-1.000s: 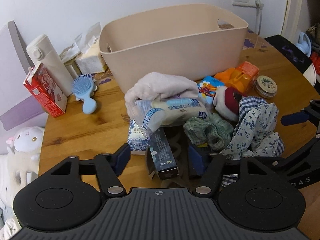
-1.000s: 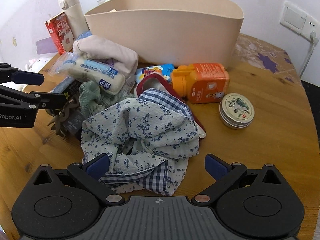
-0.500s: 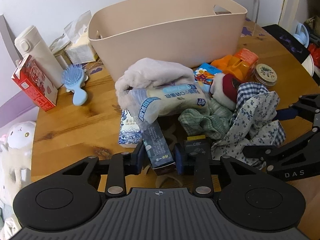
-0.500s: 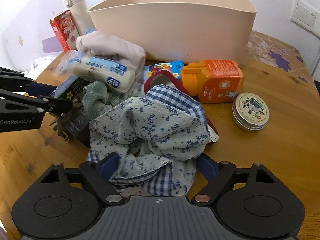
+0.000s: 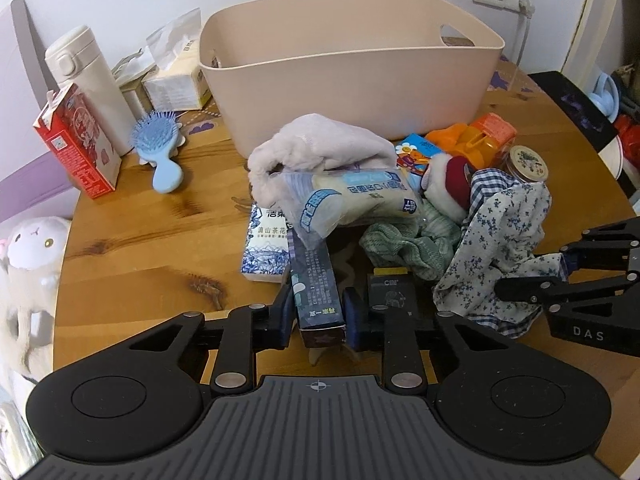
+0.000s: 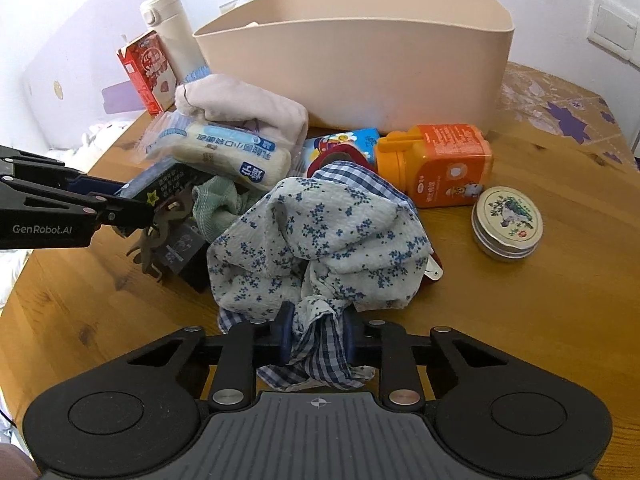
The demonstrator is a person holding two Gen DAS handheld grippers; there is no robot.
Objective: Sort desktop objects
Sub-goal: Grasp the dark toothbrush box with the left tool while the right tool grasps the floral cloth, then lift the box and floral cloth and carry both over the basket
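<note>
Wooden table (image 5: 132, 240) | left hand-held gripper (image 5: 318, 316) clamps dark box (image 5: 316, 292) | right hand-held gripper (image 6: 318, 334) pinches floral cloth (image 6: 320, 240)

From my left wrist view, the dark box (image 5: 316, 280) runs up under the wrapped roll (image 5: 352, 200), hiding its far end. The bin (image 5: 352, 76) hides its own floor. My right wrist view crops the wall switch (image 6: 612, 32) at the edge.

Pile of items (image 5: 360, 208) sitting in front of bin (image 5: 348, 64); brush (image 5: 160, 148) & carton (image 5: 76, 140) lying left (tin (image 6: 506, 222) right).
</note>
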